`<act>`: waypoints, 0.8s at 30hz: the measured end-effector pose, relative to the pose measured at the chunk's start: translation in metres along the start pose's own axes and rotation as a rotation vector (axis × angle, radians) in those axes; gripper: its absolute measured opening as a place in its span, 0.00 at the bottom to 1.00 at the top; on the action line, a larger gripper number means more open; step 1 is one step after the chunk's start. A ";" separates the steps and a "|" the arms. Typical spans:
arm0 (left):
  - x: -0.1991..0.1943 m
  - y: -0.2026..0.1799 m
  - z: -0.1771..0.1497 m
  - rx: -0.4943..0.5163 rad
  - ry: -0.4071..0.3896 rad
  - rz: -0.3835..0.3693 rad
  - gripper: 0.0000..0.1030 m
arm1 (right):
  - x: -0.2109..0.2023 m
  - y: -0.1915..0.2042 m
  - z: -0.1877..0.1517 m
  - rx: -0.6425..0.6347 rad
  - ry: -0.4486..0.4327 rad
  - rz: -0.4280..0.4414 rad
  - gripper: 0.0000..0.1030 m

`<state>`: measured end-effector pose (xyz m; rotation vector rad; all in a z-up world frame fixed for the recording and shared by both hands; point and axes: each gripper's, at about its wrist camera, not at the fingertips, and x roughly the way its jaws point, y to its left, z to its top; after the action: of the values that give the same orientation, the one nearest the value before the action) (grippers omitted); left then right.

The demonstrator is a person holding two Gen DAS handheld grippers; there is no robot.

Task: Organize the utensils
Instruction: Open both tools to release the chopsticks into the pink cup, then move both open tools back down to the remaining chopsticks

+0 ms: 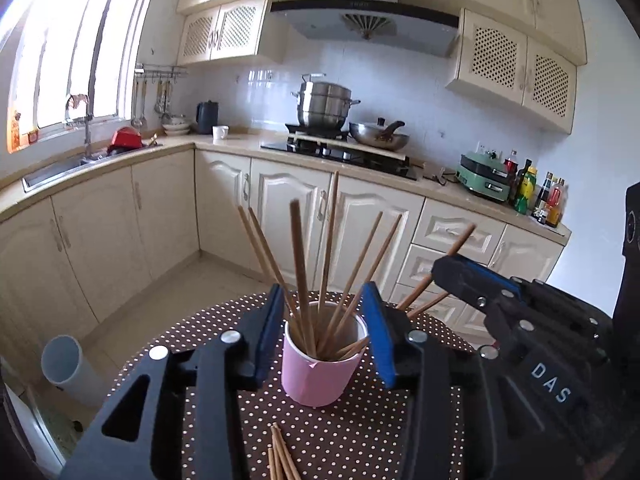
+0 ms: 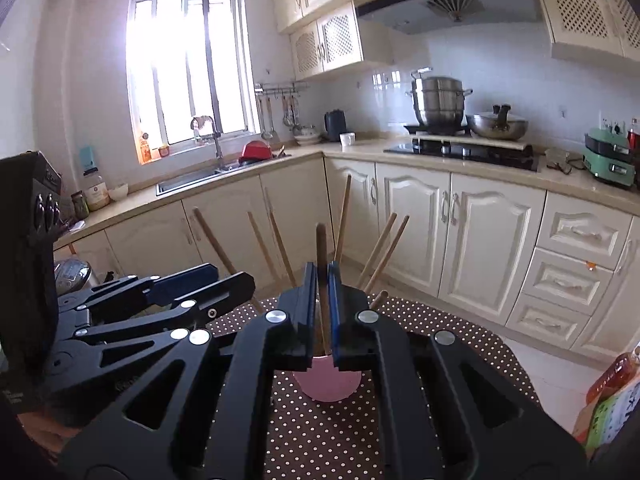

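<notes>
A pink cup (image 1: 320, 372) stands on the brown polka-dot table (image 1: 360, 432) with several wooden chopsticks (image 1: 300, 264) leaning in it. My left gripper (image 1: 323, 330) is open, its blue pads on either side of the cup's rim without touching it. My right gripper (image 2: 323, 312) is shut on a single chopstick (image 2: 321, 256), held upright over the cup (image 2: 328, 384). The right gripper also shows in the left wrist view (image 1: 460, 276), reaching in from the right with a chopstick (image 1: 460, 240) sticking out of it. More loose chopsticks (image 1: 282, 456) lie on the table near me.
Cream kitchen cabinets (image 2: 416, 224) and a counter with a stove (image 2: 464, 148), pots and a sink (image 2: 188, 180) run behind the table. A grey pipe (image 1: 66, 364) stands left of the table. A bottle and packets (image 2: 612, 392) sit at the right edge.
</notes>
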<state>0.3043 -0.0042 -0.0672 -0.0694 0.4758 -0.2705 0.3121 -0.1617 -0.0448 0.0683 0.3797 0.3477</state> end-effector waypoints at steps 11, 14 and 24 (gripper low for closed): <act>-0.080 -0.013 -0.022 0.084 -0.133 0.134 0.64 | -0.055 0.007 -0.014 -0.016 -0.069 0.001 0.15; -0.101 -0.015 -0.033 0.090 -0.181 0.180 0.67 | -0.069 0.012 -0.022 -0.032 -0.093 -0.013 0.58; -0.146 -0.020 -0.069 0.125 -0.256 0.150 0.71 | -0.101 0.031 -0.056 -0.090 -0.158 -0.065 0.61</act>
<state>0.1431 0.0166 -0.0615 0.0536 0.2073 -0.1410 0.1936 -0.1669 -0.0570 -0.0048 0.2094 0.2926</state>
